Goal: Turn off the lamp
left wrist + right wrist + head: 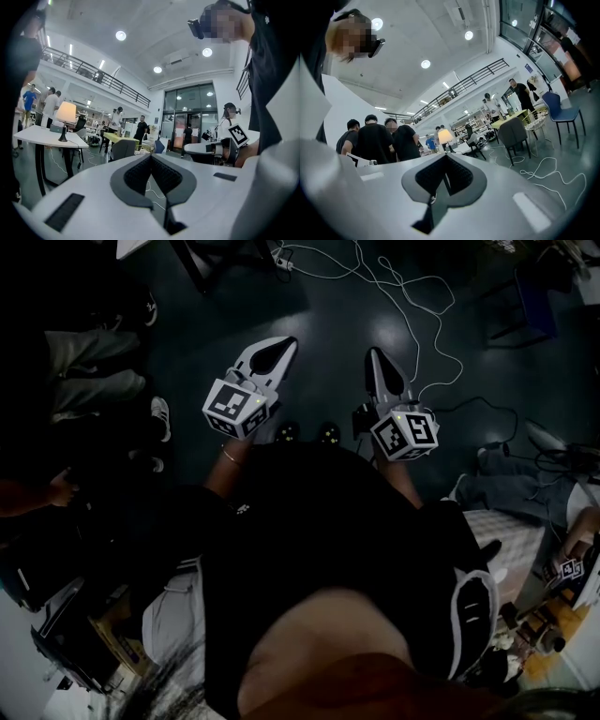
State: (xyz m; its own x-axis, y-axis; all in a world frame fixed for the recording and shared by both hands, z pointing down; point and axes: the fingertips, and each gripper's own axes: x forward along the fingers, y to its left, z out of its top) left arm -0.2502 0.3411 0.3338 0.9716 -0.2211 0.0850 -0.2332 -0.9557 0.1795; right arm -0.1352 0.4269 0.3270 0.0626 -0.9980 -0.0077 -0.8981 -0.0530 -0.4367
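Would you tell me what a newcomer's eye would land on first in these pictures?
The lit lamp glows on a white table far off at the left of the left gripper view. In the head view, the left gripper and right gripper are held side by side over a dark floor, both with jaws together and empty.

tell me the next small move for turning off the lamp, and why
Probably step toward the lamp. It is lit and stands on a white table well across the room, while the left gripper and the right gripper are both shut, empty and nowhere near it.
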